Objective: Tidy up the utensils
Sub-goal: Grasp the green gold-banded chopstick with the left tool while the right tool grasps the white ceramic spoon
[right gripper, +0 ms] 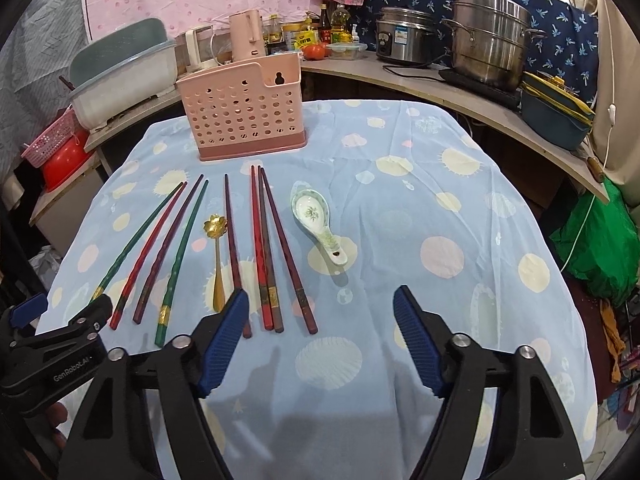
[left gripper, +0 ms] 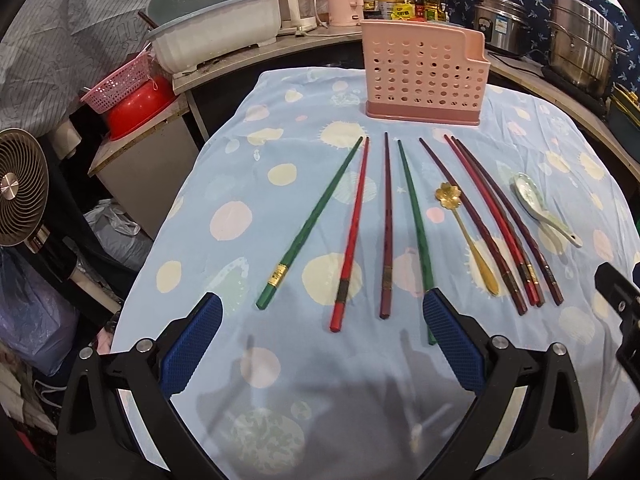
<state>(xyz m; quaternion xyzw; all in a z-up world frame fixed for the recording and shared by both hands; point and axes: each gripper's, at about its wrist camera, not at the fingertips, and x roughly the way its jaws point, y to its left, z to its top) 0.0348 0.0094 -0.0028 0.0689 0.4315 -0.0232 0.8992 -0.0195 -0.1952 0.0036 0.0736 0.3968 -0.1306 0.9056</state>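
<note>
Both tongs wide and bare: left gripper [left gripper: 322, 310], right gripper [right gripper: 322, 306]; green bag [right gripper: 596, 248] solely in right view

Bare cloth [right gripper: 420, 184] right of the ceramic spoon [right gripper: 316, 220] leaves open passage. Chopsticks [left gripper: 386, 224] fan across the surface's left half; the pink holder [right gripper: 240, 116] stands behind them.
</note>
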